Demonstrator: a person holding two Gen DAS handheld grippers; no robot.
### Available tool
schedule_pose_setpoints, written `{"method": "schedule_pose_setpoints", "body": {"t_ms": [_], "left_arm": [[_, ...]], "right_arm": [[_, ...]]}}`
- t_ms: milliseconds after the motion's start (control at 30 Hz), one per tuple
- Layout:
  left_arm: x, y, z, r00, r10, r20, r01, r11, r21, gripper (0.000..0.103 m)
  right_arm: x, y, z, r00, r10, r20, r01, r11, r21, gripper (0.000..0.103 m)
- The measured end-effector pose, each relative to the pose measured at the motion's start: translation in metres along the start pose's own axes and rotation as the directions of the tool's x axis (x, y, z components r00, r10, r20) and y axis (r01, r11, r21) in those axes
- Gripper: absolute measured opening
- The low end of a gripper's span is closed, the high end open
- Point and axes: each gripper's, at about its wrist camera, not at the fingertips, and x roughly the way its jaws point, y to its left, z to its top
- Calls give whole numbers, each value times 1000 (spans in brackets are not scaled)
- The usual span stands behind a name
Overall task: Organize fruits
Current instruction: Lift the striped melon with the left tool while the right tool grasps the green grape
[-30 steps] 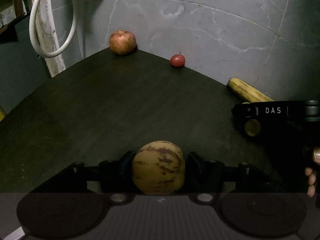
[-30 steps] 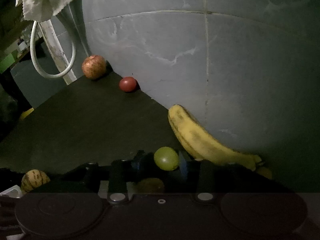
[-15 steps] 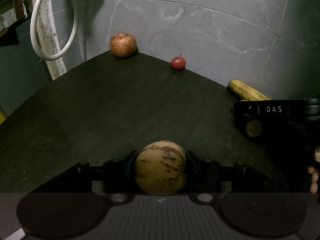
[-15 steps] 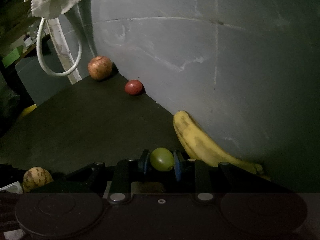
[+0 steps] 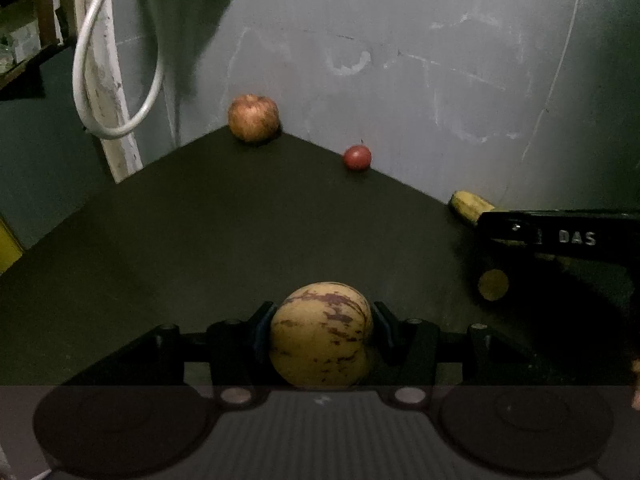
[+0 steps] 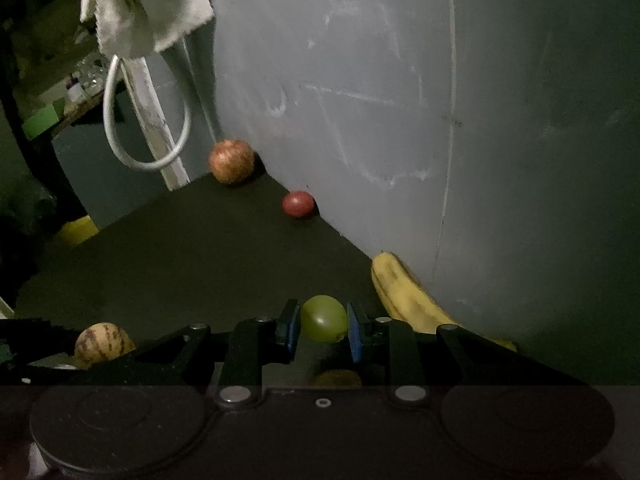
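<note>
My left gripper (image 5: 320,332) is shut on a yellow melon with purple streaks (image 5: 320,336), held over the dark table (image 5: 200,240). My right gripper (image 6: 323,326) is shut on a small green fruit (image 6: 324,318), lifted above the table beside a banana (image 6: 408,300). The right gripper also shows at the right of the left wrist view (image 5: 560,236). A red-yellow apple (image 5: 253,118) sits in the far corner against the wall, and a small red fruit (image 5: 357,157) lies right of it. A small yellow-brown fruit (image 5: 493,285) lies below the right gripper.
A grey wall (image 5: 400,60) bounds the table's far right edge. A white hose loop (image 5: 116,80) and a cloth (image 6: 140,12) hang at the far left. The table's left edge (image 5: 60,224) drops off to a yellow object (image 6: 76,230).
Both grippers have risen and tilted, each still holding its fruit. The right gripper has lifted the green fruit higher off the table.
</note>
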Motion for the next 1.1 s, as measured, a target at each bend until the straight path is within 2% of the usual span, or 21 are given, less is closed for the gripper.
{"method": "schedule_pose_setpoints", "body": {"t_ms": [267,500,867,1100], "left_arm": [[-39,5,7,998,-14,54,14,1000,0,55],[-83,15,9,993,-32,113,31,999,7,55],[-150,24,-9,980,-76,183,73,997,24,55],[-183,39,-26,971,-93,219,90,996,25,55]], "right_arm": [[-56,20,10,997,17,76,-17,1000,-5,26],[-110,54,15,990,23,140,-20,1000,-22,26],[-191,113,-4,977,34,209,-24,998,-52,26],[-229,143,-23,972,28,232,-15,998,-56,26]]}}
